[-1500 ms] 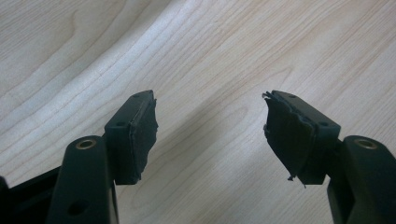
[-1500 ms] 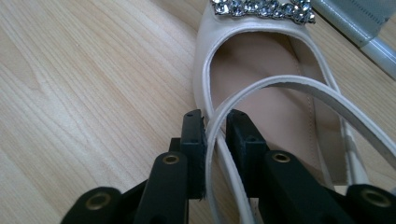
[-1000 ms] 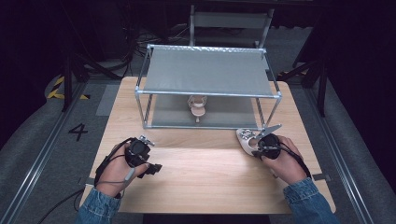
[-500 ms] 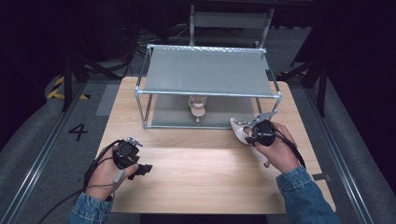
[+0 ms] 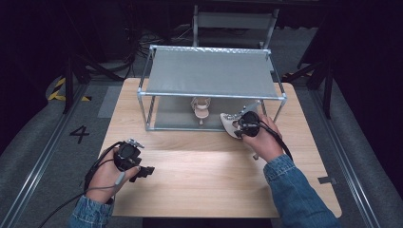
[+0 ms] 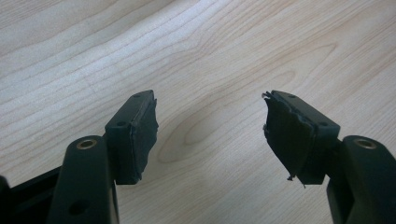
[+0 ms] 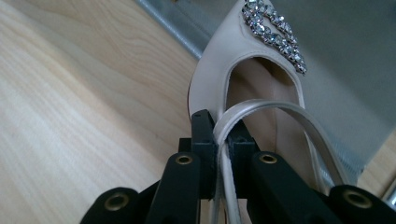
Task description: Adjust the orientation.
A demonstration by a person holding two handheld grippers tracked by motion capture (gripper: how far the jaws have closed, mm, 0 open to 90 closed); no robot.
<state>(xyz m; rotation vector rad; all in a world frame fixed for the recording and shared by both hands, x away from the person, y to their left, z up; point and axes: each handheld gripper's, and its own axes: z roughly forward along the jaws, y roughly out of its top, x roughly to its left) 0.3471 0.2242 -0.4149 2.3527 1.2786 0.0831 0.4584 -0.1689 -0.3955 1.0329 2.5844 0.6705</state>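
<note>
A cream high-heeled shoe (image 5: 231, 121) with a rhinestone buckle (image 7: 275, 35) hangs at the front right of the metal rack (image 5: 211, 93). My right gripper (image 5: 240, 127) is shut on the shoe's thin strap (image 7: 243, 112), its toe pointing under the rack's grey shelf. A second matching shoe (image 5: 201, 108) stands on the rack's lower level, toe toward me. My left gripper (image 5: 142, 171) rests low over the bare wooden table (image 5: 199, 175) near its front left, jaws wide open with nothing between its pads (image 6: 140, 135).
The rack's front bottom rail (image 7: 177, 32) lies just ahead of the held shoe. A rack post (image 5: 279, 110) stands right of my right hand. A grey chair (image 5: 235, 21) sits behind the table. Dark floor surrounds the table edges.
My right gripper has carried the shoe forward and left, from the open table up to the rack's front. My left hand has drawn back toward the front left edge.
</note>
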